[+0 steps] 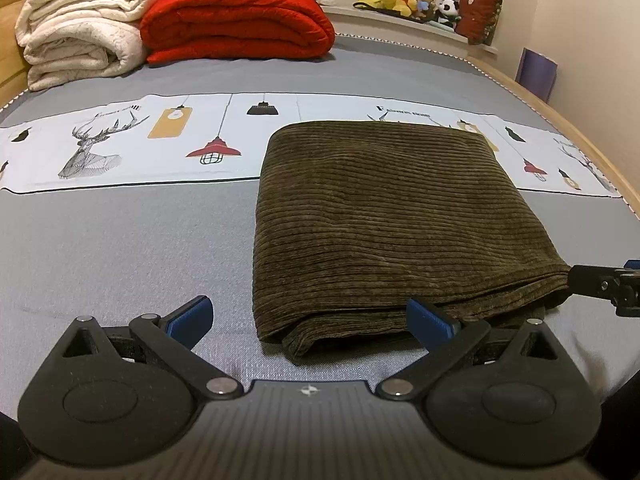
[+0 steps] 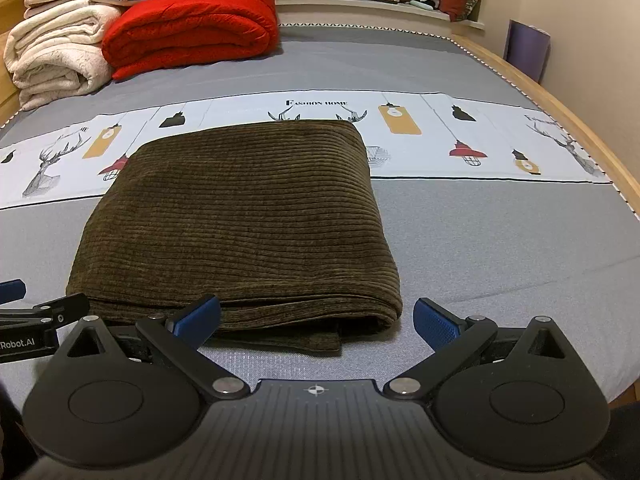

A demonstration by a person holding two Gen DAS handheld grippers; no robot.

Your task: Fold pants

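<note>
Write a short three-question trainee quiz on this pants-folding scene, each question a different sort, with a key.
1. True or false: the pants lie on the bed as a folded rectangle.
2. Multiple choice: the left gripper and right gripper are: A) both open, holding nothing; B) both shut on cloth; C) one open, one shut.
3. Fill in: at the head of the bed, beside the cream blanket, lies a folded ____ comforter.

Key: 1 true; 2 A; 3 red.
</note>
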